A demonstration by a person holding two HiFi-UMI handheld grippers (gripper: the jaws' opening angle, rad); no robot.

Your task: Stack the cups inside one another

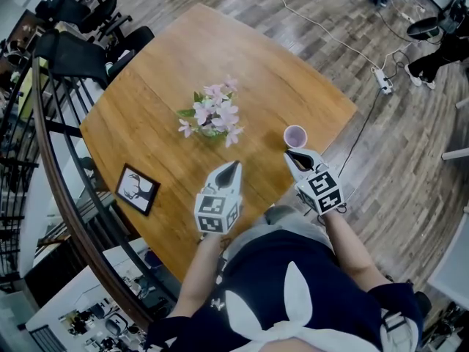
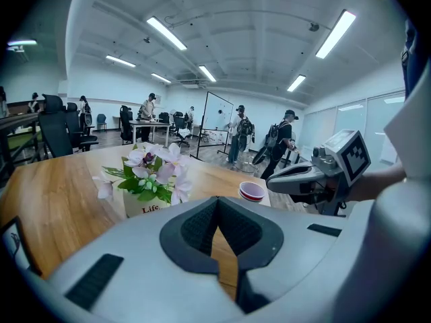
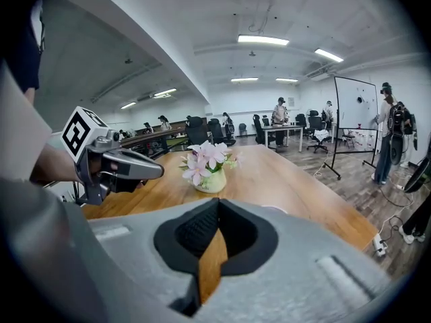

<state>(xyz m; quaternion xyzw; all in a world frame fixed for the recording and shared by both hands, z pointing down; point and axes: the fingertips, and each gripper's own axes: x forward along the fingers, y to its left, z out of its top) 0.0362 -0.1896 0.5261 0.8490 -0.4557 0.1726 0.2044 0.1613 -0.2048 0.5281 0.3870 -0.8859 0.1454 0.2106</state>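
1. My right gripper (image 1: 296, 155) is clenched on nothing, its jaws pressed together and its tip pointing up the table.
2. The cup (image 1: 295, 135) stands upright just beyond that tip, near the right edge of the table (image 1: 168, 72). Its mouth is up and its axis vertical. It looks apart from the gripper, not touching.
3. My left gripper (image 1: 231, 169) is also closed and empty. It sits farther off, so the right is nearer.
4. The cup is round, smooth and pale with a red rim, and I'd guess it is light. I see only this one spot, so others may already be nested inside.
5. The tabletop is wood grain, and the flower pot (image 1: 212, 127) stands well left of the cup.
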